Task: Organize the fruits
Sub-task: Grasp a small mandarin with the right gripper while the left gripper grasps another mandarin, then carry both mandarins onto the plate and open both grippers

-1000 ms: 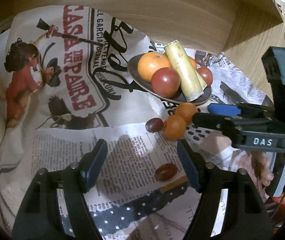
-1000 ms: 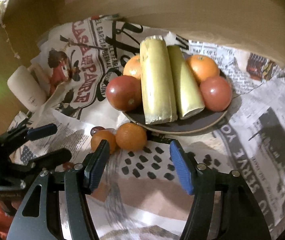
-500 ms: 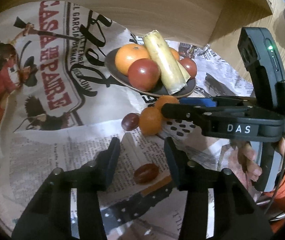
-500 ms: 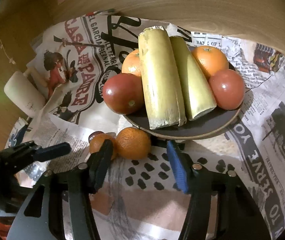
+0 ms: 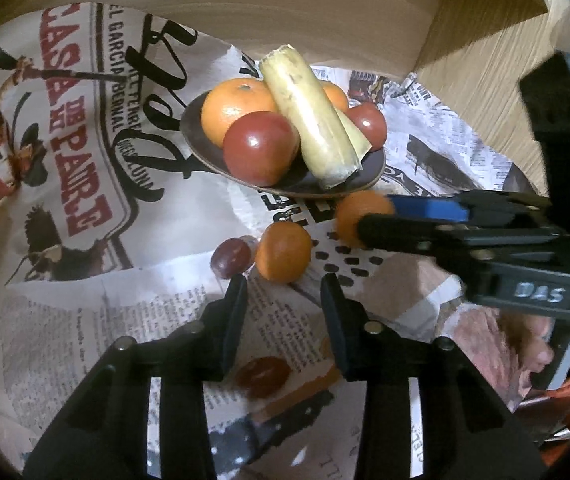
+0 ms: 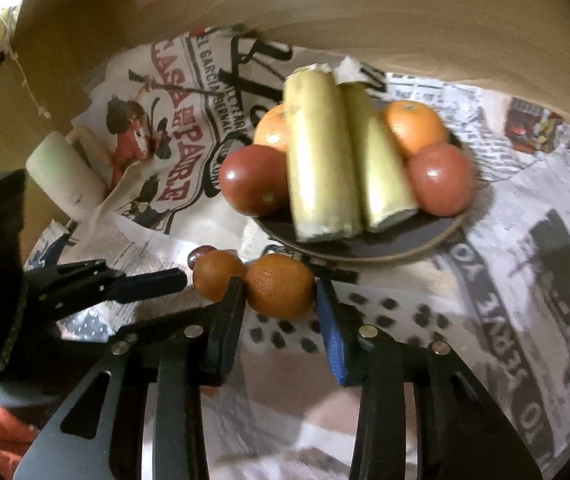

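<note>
Looks like a home, probably a living or dining corner, set up ad hoc for recording. Wooden bench (image 5: 485, 80) with light grain, covered in spread-out newspaper sheets (image 5: 77, 152) with big printed headlines and a cartoon poster page. Dark shallow plate (image 6: 365, 246) of fruit on the paper: tomatoes, oranges, pale yellow-green stalks; small loose oranges (image 6: 281, 286) beside it. Curved wooden panel (image 6: 405, 12) rises right behind, like furniture or a cabinet side, with paper notes stuck on. White plastic bottle (image 6: 65, 180) lying at the paper's edge, string of small lights or cord (image 6: 17, 68) on the side wall. Warm indoor lighting, household clutter, no lab or shop fittings.
</note>
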The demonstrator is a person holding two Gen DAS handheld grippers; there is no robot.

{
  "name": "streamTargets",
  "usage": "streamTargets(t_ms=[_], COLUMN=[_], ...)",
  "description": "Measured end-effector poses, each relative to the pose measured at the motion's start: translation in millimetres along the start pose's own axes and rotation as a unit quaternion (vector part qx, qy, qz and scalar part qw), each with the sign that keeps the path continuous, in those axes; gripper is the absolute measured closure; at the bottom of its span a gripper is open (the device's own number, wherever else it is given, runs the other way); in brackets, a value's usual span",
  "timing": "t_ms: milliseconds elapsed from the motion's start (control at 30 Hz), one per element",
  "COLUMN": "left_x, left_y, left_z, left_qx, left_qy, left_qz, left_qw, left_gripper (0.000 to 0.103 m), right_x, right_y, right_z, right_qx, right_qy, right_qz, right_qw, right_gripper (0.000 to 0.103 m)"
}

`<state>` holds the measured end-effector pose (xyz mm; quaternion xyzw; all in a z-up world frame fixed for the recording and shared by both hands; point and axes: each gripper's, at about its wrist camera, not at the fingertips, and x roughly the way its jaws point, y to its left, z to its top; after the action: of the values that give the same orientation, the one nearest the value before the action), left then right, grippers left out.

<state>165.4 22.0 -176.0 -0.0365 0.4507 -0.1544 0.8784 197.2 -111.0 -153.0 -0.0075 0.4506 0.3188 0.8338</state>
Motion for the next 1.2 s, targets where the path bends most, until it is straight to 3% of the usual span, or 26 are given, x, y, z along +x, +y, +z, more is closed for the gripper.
streamTargets(t_ms=[467, 533, 700, 1200], left_x=[25.3, 28.3, 24.3, -27.9], left_y=[-11.8, -11.8, -10.6, -0.5], left_z=[20.5, 22.8, 23.4, 57.2], left_qx=[0.000, -0.002, -0.005, -0.002], left_qy=[0.012, 0.012, 0.009, -0.066], left_qz=[0.032, 0.036, 0.028, 0.026], left_qw=[0.9994, 0.9993, 0.9996, 0.9975], left_gripper=[0.065, 0.071, 0.071, 0.071], right_x=[-41.2, -43.3, -48.6, -61.3], right_y=[-37.4, -39.5, -42.5, -40.1], right_z=[-9.0, -9.6, -6.8, 24.2], right_qx=[0.012, 0.013, 0.011, -0.009], right_qy=[-0.034, -0.038, -0.046, -0.086], right_qz=[-0.023, -0.023, -0.022, -0.040], right_qw=[0.999, 0.999, 0.999, 0.995], right_gripper=[0.070, 0.070, 0.070, 0.070])
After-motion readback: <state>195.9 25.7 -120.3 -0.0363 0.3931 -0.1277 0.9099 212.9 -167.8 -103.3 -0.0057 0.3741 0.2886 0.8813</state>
